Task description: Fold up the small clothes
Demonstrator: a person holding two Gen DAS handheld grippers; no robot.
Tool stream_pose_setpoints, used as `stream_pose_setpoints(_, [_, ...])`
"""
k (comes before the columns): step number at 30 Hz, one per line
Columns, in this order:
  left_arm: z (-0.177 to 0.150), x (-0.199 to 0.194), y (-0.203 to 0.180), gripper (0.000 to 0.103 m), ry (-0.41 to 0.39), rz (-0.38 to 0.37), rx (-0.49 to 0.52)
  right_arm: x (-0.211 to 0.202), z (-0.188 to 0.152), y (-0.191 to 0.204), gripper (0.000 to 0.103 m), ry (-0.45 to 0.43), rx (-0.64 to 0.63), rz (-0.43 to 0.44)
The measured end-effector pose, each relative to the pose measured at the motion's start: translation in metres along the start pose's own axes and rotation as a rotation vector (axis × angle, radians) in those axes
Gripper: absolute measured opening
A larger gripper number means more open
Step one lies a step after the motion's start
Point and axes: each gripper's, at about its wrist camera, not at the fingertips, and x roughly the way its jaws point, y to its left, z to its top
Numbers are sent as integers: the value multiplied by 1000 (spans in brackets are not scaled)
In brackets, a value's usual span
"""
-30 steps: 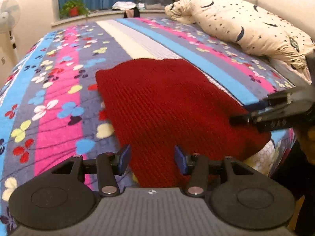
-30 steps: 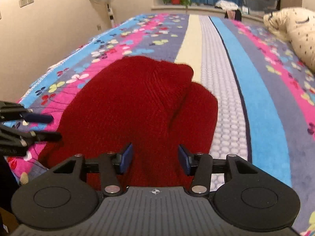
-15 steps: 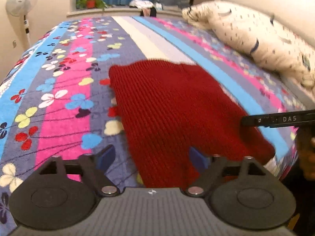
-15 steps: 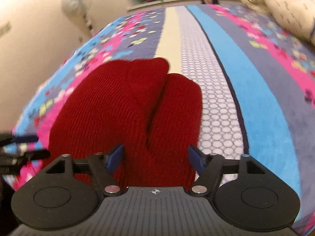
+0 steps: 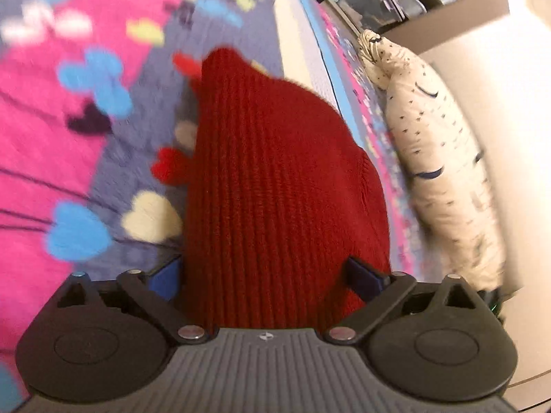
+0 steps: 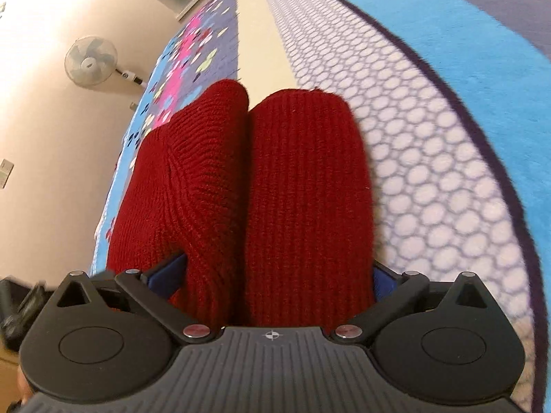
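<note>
While opening, 2 tilted claws (image 5: 263, 275) (image 6: 279, 275)

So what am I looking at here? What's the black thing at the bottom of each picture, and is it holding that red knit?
There is no robot here. A person holds a hand tool with two fingers in each hand, and each tool carries a wide-angle camera looking forward along those fingers. One picture comes from the left tool, the other from the right.

The black ribbed part at the bottom is the tool's body. The left gripper and the right gripper each end in blue pads.

A red knit garment lies on a bed with a colourful striped blanket. A spotted pillow lies along the wall, and a fan stands by the bed.

Nothing is held yet. Both pairs of jaws are opening, with the near edge of the garment between them; the pads do not look pressed on it.
</note>
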Motion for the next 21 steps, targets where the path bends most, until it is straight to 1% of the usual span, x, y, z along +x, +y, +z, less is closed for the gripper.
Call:
stream_pose_setpoints(2, [3,11,3,100,-5,-32,-5,1,0,3,101,4,-19,3])
stream_pose_setpoints(4, [4,17,0,101,-32,-31,10,1,0,7,91,-14,-41,9])
stream_pose_setpoints(5, [5,18,-1,101,-42,-28,13,-2,-1,9,81,-30,-42,20])
stream_pose_setpoints(6, [6,18,-4,99,-46,-16,19,-5,-1,10,74,-50,-47,21])
stream_pose_setpoints(7, [7,18,-8,97,-51,-1,37,-8,-1,13,71,-68,-57,19])
stream_pose_setpoints(9, [8,13,-20,83,-73,27,113,-11,-3,17,64,-98,-73,11])
stream_pose_setpoints(11, [11,5,-37,77,-104,58,226,-13,-5,19,61,-134,-62,9])
stream_pose_setpoints(13, [21,-8,-49,74,-155,69,303,-15,-6,24,54,-185,-76,13])
stream_pose_setpoints(14, [26,-12,-54,73,-183,74,327,-16,-5,31,48,-223,-102,22])
stream_pose_setpoints(15, [33,-20,-58,72,-216,75,347,-17,-3,40,45,-255,-134,43])
stream_pose_setpoints(19, [66,-54,-60,72,-369,53,399,-8,18,82,45,-380,-229,129])
stream_pose_setpoints(21, [83,-65,-56,75,-417,74,425,5,34,101,46,-404,-252,174])
